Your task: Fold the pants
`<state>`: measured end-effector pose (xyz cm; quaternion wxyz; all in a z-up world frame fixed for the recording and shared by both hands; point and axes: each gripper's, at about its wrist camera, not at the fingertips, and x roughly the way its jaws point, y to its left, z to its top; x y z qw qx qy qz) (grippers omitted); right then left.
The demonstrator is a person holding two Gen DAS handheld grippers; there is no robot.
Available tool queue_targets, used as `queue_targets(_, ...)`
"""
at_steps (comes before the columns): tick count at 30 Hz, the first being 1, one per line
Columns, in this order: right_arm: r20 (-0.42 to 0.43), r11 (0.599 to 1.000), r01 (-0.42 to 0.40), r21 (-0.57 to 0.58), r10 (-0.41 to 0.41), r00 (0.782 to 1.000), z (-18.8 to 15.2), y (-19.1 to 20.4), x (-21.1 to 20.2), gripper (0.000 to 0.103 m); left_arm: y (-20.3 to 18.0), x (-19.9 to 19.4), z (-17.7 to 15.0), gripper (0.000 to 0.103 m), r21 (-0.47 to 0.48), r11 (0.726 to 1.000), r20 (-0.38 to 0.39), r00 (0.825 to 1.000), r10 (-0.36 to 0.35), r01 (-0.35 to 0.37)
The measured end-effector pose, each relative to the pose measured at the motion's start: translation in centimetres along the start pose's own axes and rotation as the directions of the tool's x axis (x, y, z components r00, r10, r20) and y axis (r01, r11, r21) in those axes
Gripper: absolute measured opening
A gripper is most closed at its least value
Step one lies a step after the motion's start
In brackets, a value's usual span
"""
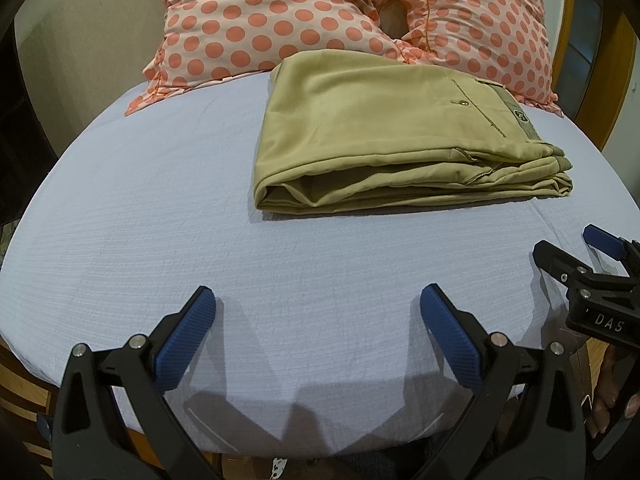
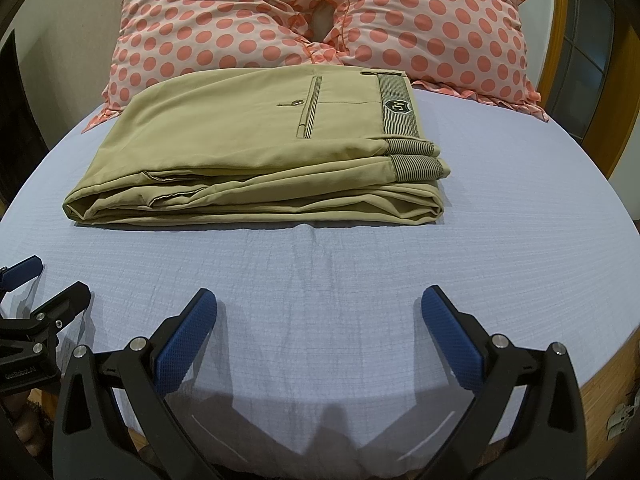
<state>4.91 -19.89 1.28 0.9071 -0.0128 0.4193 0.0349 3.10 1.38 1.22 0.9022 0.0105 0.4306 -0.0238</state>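
Khaki pants (image 2: 256,148), thick rectangular fold

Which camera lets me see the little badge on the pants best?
The right wrist view. There the badge sits on the striped waistband of the folded pants, facing the camera, sharp enough to show letters. In the left wrist view the badge is at the far right edge of the pants, smaller, turned sideways, and unreadable.
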Motion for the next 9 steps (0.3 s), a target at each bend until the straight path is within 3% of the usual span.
queue_targets(9,0.001,1.000,0.001,0.001,-0.001,1.000,0.00,0.04,0.03,0.102,0.06,0.00,0.03,0.101,0.000,1.000,-0.005,1.000,-0.001,0.001)
